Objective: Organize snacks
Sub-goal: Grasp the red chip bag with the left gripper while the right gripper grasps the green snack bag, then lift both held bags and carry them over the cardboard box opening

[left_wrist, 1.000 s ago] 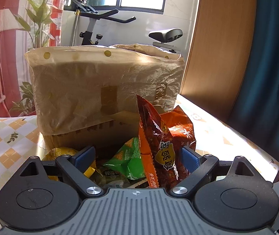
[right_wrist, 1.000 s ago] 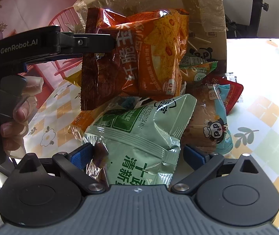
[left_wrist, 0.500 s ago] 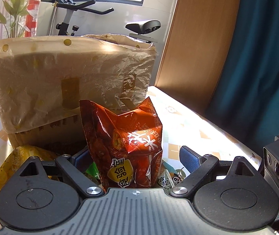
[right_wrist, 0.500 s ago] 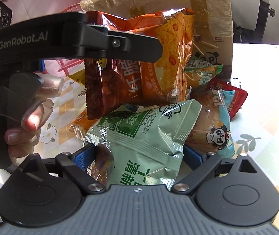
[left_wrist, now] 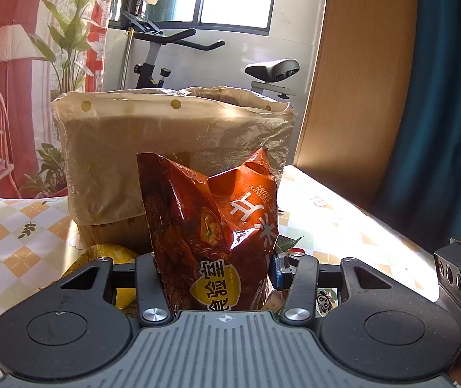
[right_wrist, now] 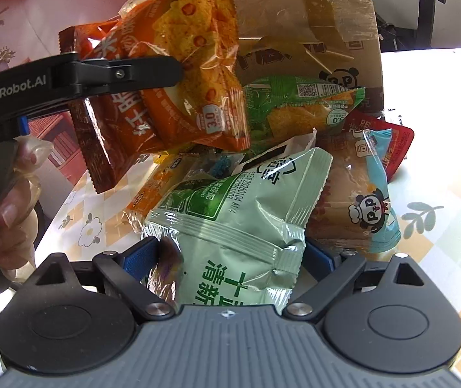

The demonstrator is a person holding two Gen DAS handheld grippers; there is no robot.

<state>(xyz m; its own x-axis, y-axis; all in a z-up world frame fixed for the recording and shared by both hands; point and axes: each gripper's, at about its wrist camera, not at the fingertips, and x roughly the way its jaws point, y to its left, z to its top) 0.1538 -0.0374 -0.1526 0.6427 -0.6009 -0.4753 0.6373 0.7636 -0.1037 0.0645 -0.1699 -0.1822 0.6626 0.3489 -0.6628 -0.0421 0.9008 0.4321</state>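
Lifted since a second ago: orange chip bag [left_wrist: 211, 236], loose between the spread fingers of the left tool [left_wrist: 217, 271] back then, now pinched there and raised, its top in front of the wall of the plastic-lined cardboard box [left_wrist: 172, 148]. Right wrist view confirms it: the bag hangs clear of the snack pile, box directly behind.

Right tool [right_wrist: 230, 258]: spread, straddling the pale green snack packet [right_wrist: 240, 226]; blue pads beside it, firm contact not evident. Packet rests on the pile on the counter [right_wrist: 430, 200], beside the panda-print packet [right_wrist: 359, 200].

Judgement: first pick secured; transfer over the box rim is next. Green packet not yet grasped.
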